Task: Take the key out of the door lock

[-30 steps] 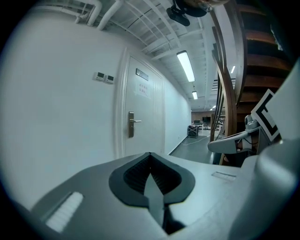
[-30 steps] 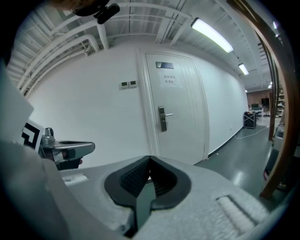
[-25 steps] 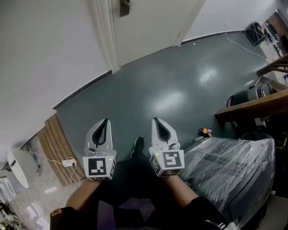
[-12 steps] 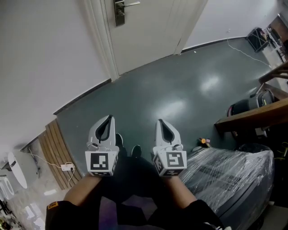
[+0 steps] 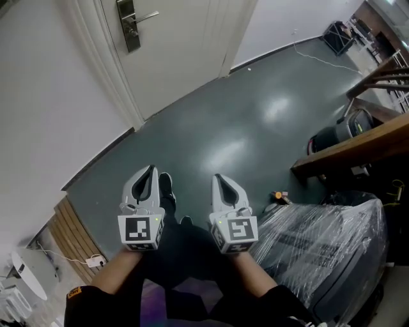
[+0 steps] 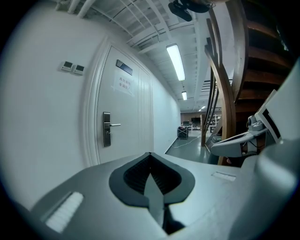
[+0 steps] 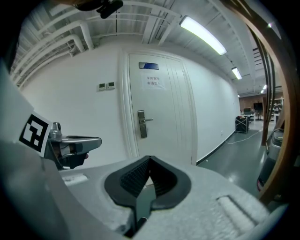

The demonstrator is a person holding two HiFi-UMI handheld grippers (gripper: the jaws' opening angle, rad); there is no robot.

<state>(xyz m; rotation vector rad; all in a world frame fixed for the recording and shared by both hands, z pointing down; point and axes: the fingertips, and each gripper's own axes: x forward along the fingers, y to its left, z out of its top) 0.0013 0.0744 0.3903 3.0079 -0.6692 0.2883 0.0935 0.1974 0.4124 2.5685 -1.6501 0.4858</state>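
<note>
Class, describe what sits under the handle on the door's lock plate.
Under the handle, the lock plate shows a small dark spot, likely the keyhole. Whether a key sits in it is too small to tell.

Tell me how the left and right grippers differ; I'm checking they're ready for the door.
The left gripper hangs nearer the wall, by a black shoe; the right gripper hangs nearer the plastic-wrapped bundle. The left's marker cube shows a different pattern from the right's. Both are shut, empty, and point toward the door.

White door [image 5: 185, 51]; silver lock plate [image 5: 129, 27]; dark grey-green floor [image 5: 243, 134]; left tool [image 5: 151, 172], right tool [image 5: 218, 179] pale grey with black-white square pattern.
</note>
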